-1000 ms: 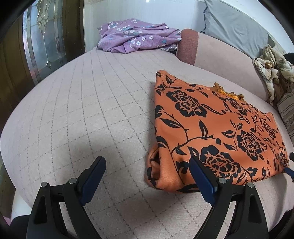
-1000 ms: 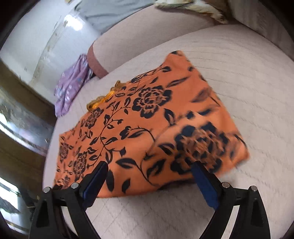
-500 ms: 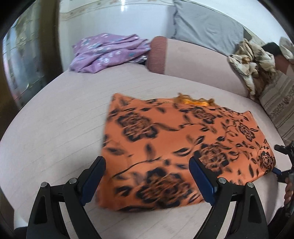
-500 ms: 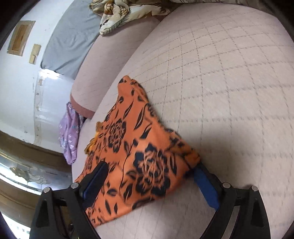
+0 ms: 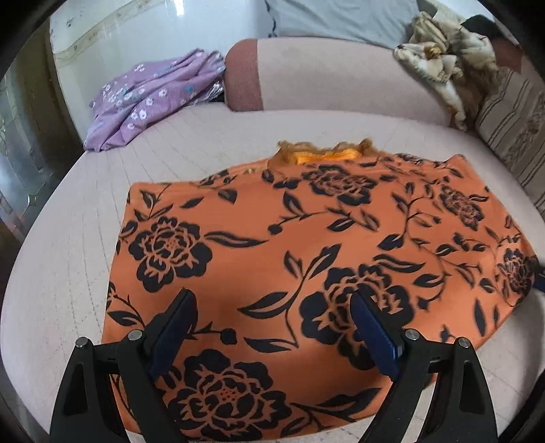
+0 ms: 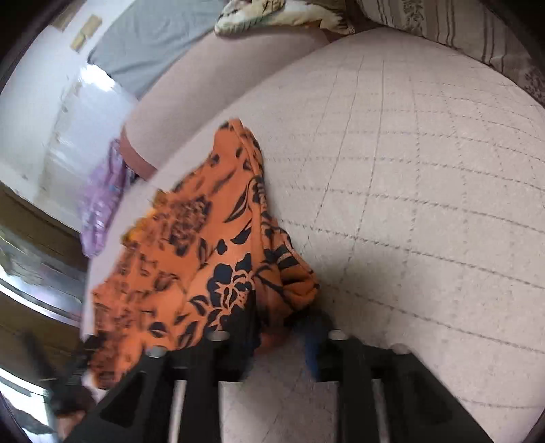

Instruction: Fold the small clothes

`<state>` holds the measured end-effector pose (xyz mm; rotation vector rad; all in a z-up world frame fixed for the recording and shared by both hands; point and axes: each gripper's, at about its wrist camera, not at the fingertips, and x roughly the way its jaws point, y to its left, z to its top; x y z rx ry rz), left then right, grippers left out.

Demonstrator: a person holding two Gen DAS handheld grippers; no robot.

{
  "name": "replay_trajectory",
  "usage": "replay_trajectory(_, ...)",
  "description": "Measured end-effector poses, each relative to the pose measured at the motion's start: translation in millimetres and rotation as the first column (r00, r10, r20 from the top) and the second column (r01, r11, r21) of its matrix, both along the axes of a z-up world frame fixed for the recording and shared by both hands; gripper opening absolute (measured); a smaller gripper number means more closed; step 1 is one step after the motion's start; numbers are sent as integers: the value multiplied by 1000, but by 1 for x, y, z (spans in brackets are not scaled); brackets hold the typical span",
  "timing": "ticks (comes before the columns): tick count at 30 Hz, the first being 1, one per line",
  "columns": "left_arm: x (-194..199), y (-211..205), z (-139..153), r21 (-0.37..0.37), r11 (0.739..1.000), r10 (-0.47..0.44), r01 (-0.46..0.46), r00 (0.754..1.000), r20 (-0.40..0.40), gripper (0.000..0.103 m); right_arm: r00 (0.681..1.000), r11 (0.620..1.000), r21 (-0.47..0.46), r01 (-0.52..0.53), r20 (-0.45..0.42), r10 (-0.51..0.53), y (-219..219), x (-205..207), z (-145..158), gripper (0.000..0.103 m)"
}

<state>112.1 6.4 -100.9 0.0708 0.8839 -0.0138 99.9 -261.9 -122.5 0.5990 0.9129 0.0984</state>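
Nearest to us in the left wrist view, our left tongs [image 5: 272, 327] hang wide apart above the orange floral garment [image 5: 306, 259], with nothing pinched between the blue pads [image 5: 373, 335]; both fingers sit over the near half of the cloth.

In the right wrist view, our right tongs [image 6: 272, 332] are closing on the garment's bunched corner [image 6: 289, 289]. The fabric lies between the fingers, yet the picture is blurred there and we cannot tell whether the pads already press on it. That corner is crumpled and raised a little off the surface.

The garment [image 6: 211, 252] lies spread on the pale quilted bed [image 5: 204, 143], roughly flat in the left view, its black flowers facing up. Along its far edge a strip of brighter orange lining and a frayed fringe [image 5: 323, 153] shows. Its right end reaches toward the edge of the left view, where a small dark blue tip [image 5: 540, 284] pokes in beside the cloth.

Beyond the garment, well apart from it, a purple flowered cloth [image 5: 153, 95] lies heaped at the far left of the bed. A pinkish bolster [image 5: 333, 81] runs along the back. On its right end rests a rumpled cream patterned fabric [image 5: 442, 58], with a striped cushion [image 5: 511, 126] just beside it. A grey pillow [image 5: 340, 17] leans against the wall behind.
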Motion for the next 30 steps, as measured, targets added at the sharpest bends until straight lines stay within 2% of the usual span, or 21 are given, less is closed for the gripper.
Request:
replay_trajectory(1, -1, 1, 1, -9, 1000, 1, 0, 1000, 9, 92, 999, 1000, -5, 20, 27, -20, -7, -5, 8, 80)
replay_trajectory(4, -2, -2, 6, -3, 1000, -8, 9, 999, 52, 92, 991, 999, -7, 47, 125, -46, -24, -9, 34, 80)
replay_trajectory(6, 5, -6, -6, 31, 999, -15, 15, 1000, -6, 92, 988, 999, 39, 19, 150, -25, -29, 9, 43, 80)
replay_trajectory(8, 10, -5, -21, 27, 1000, -10, 12, 999, -46, 93, 989, 999, 32, -22, 148, 17, -26, 34, 45, 80)
replay_trajectory(10, 8, -3, -22, 15, 1000, -4, 5, 1000, -27, 94, 986, 994, 41, -101, 140, 94, -18, 71, 43, 80)
replay_trajectory(15, 9, -3, -22, 19, 1000, -12, 13, 1000, -27, 94, 982, 982, 9, -190, 4, 190, 5, 159, 19, 77)
replay_trajectory(17, 9, -2, -23, 20, 1000, -17, 18, 1000, -20, 95, 962, 964, 57, -258, -75, 262, 16, 185, 2, 45)
replay_trajectory(19, 9, -2, -24, 18, 1000, -23, 23, 1000, -14, 96, 958, 960, -31, -277, -89, 273, 29, 186, 4, 25)
replay_trajectory(21, 9, -2, -25, 16, 1000, -23, 23, 1000, -9, 99, 966, 961, -107, -257, -35, 254, 34, 177, 19, 24)
replay_trajectory(23, 10, -3, -26, 20, 1000, -24, 24, 1000, -10, 99, 977, 953, -216, -212, -81, 199, 33, 180, 10, 24)
replay_trajectory(24, 10, -2, -24, 15, 1000, -27, 27, 1000, -15, 99, 978, 962, -189, -197, -105, 180, 26, 181, 1, 26)
replay_trajectory(26, 10, 4, -18, -12, 1000, -24, 24, 999, -27, 98, 986, 973, -162, -162, -64, 154, 21, 174, 8, 42)
replay_trajectory(27, 9, 8, -14, -23, 1000, -13, 13, 1000, -28, 97, 990, 968, -206, -140, -44, 134, 21, 166, 18, 69)
replay_trajectory(28, 4, 14, -7, -34, 999, 0, 0, 1000, -13, 97, 993, 963, -244, -119, -24, 117, 21, 160, 27, 75)
replay_trajectory(30, -10, 28, 9, -53, 998, 27, -25, 999, 43, 97, 994, 954, -288, -83, 41, 99, 24, 142, 48, 75)
